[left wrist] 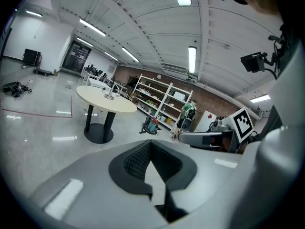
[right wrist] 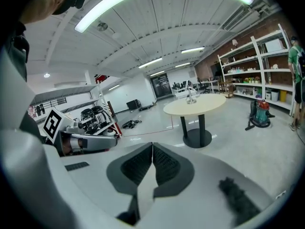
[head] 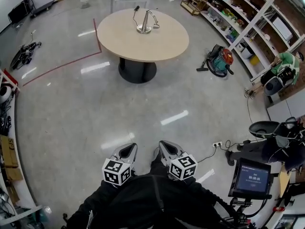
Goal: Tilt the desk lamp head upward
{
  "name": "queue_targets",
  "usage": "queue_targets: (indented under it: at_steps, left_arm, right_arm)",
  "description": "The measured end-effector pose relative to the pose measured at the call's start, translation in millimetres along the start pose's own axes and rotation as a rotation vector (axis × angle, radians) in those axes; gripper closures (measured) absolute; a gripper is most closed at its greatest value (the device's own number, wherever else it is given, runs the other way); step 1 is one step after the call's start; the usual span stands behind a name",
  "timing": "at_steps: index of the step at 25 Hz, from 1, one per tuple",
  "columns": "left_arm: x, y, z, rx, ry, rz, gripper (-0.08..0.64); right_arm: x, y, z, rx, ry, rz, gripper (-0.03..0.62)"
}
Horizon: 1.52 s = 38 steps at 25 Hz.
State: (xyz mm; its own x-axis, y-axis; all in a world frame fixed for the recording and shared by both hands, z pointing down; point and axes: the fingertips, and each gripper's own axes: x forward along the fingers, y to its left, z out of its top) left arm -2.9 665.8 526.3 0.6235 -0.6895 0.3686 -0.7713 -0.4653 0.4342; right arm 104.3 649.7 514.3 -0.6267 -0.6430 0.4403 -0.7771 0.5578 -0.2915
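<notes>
My head camera looks steeply down past my left tool and right tool, both near at the bottom, to the round desk far ahead. Each tool's camera looks low along its own jaws across the floor. All three views share that far desk.

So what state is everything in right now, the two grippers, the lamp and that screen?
Left gripper: jaws shut, empty.
Right gripper: jaws shut, empty.
Silver desk lamp: standing on the round beige table, head angled down, untouched.
Small dark screen on a stand: lit.
</notes>
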Motion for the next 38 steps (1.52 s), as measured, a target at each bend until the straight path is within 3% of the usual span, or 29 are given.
queue_targets:
  at_steps: [9,18,21,28,32,38]
  left_arm:
    - [46.4,29.8,42.1,0.021,-0.029,0.133,0.555]
    - [171.8,14.7,103.2,0.051,-0.039,0.191,0.555]
    - [194.1,13.9,109.4,0.042,-0.050,0.200,0.555]
    - [189.9,15.0,110.3,0.035,-0.067,0.221,0.555]
    - [218.1,19.0,124.4,0.031,-0.054,0.225,0.555]
    - [258.5,43.9,145.7,0.045,-0.016,0.180,0.555]
  right_arm:
    - [56.0,-46.0,40.6,-0.013,-0.005,0.132,0.586]
    - [87.3,-167.9,114.9,-0.058,-0.031,0.203,0.586]
    - [92.4,-192.4,124.6,-0.066,-0.045,0.204,0.586]
    - [93.4,-193.0,126.5,-0.074,-0.058,0.209,0.586]
    - [106.2,-218.4,139.7,-0.069,-0.046,0.216,0.586]
    - [138.0,-252.6,157.8,-0.035,-0.048,0.164,0.586]
